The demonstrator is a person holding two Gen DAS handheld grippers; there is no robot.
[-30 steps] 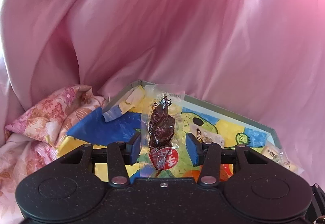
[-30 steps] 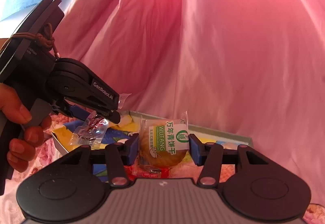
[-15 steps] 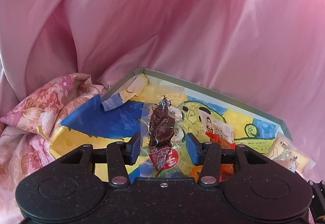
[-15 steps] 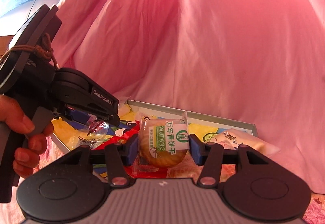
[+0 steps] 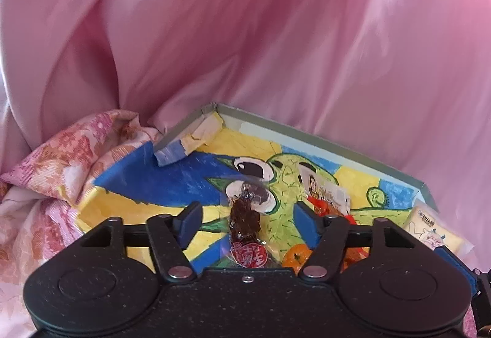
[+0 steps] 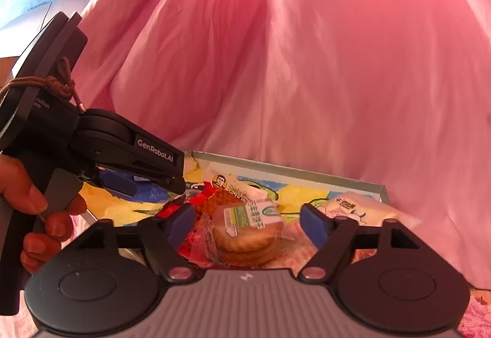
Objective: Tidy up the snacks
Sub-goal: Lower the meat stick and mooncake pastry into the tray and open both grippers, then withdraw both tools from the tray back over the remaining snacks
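Both tools are opening: the left tool [image 5: 248,217] lets go of the dried-meat packet [image 5: 245,226], the right tool [image 6: 248,223] the biscuit pack [image 6: 250,230]. Both snacks now lie in the painted tray [image 5: 322,140], so this placement looks done.

I think this is a bedroom in a home. A big pink blanket [image 5: 276,46] fills my view from nine o'clock to three o'clock. A flowery sheet [image 5: 55,172] lies at eight o'clock. A box lid with a child's crayon drawing [image 5: 190,184] sits on the soft bedding.
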